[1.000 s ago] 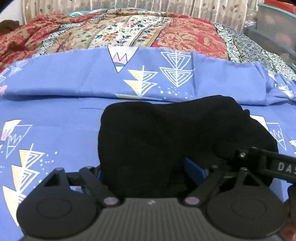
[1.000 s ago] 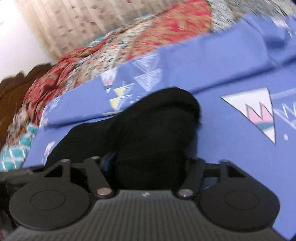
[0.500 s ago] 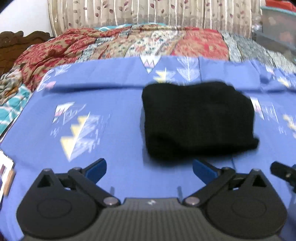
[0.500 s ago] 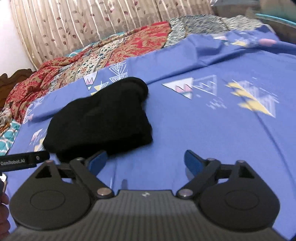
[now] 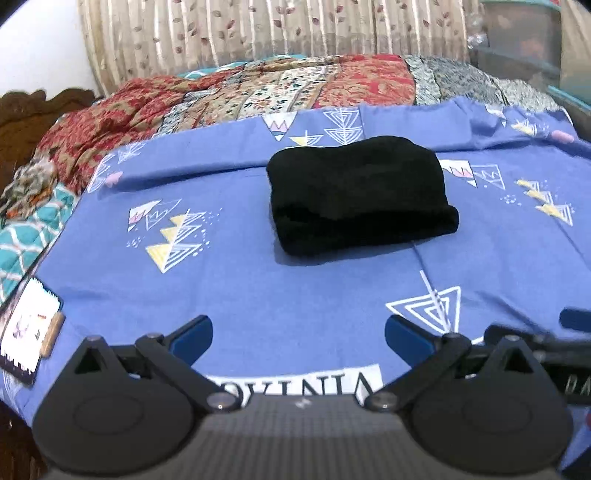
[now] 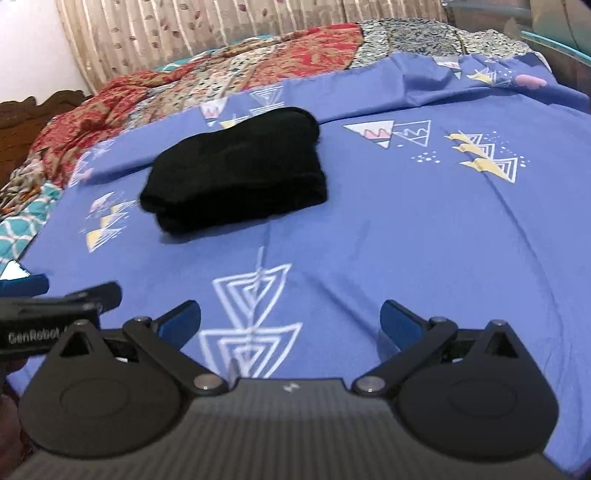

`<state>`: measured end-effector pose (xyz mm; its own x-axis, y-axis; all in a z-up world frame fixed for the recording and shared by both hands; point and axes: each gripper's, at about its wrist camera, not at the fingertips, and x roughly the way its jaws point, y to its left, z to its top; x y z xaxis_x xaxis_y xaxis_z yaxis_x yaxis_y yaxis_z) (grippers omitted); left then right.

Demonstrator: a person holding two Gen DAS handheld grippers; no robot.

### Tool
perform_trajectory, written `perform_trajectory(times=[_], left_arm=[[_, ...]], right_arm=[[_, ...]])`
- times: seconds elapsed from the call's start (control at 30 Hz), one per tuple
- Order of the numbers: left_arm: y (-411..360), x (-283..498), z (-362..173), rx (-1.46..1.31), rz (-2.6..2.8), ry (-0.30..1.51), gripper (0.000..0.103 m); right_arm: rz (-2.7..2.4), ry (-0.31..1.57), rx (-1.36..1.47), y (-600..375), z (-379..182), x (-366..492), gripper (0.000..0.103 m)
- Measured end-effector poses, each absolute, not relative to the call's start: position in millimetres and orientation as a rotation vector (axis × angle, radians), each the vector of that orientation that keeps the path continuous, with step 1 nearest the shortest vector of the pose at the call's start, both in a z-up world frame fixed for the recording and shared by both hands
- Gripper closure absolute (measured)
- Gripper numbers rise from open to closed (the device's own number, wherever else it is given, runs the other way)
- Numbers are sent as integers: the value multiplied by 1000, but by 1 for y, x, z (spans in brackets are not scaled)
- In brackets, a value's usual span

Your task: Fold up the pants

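The black pants (image 5: 358, 195) lie folded into a thick compact bundle on the blue patterned sheet (image 5: 280, 288), toward the far middle of the bed. They also show in the right wrist view (image 6: 236, 173), left of centre. My left gripper (image 5: 298, 332) is open and empty, well back from the bundle near the bed's front edge. My right gripper (image 6: 291, 319) is open and empty, also well back. The left gripper's side shows at the left edge of the right wrist view (image 6: 55, 306).
A red and cream patterned quilt (image 5: 258, 88) is piled along the far side of the bed before a curtain (image 5: 258, 33). A phone (image 5: 27, 339) lies at the sheet's left front edge. Plastic storage bins (image 5: 524, 40) stand at the far right. A dark wooden headboard (image 5: 26, 114) is at left.
Both grippers let go of the black bundle, opened, and pulled back toward the bed's front edge. The pants now lie free on the sheet.
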<state>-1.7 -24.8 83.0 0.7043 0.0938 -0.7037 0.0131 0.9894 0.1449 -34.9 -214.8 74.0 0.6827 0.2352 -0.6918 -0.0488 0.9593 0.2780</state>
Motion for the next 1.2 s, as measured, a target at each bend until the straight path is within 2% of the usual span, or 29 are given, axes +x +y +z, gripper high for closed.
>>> perform_trajectory(times=[0.5,1.2], left_arm=[[-26,-34,87,100,63,802,0],[-23,-28,56,121,134,980,0]], right_arm=[[145,774,239,-206,84,-84,0],[155,866,261,-208,72,-83,0]])
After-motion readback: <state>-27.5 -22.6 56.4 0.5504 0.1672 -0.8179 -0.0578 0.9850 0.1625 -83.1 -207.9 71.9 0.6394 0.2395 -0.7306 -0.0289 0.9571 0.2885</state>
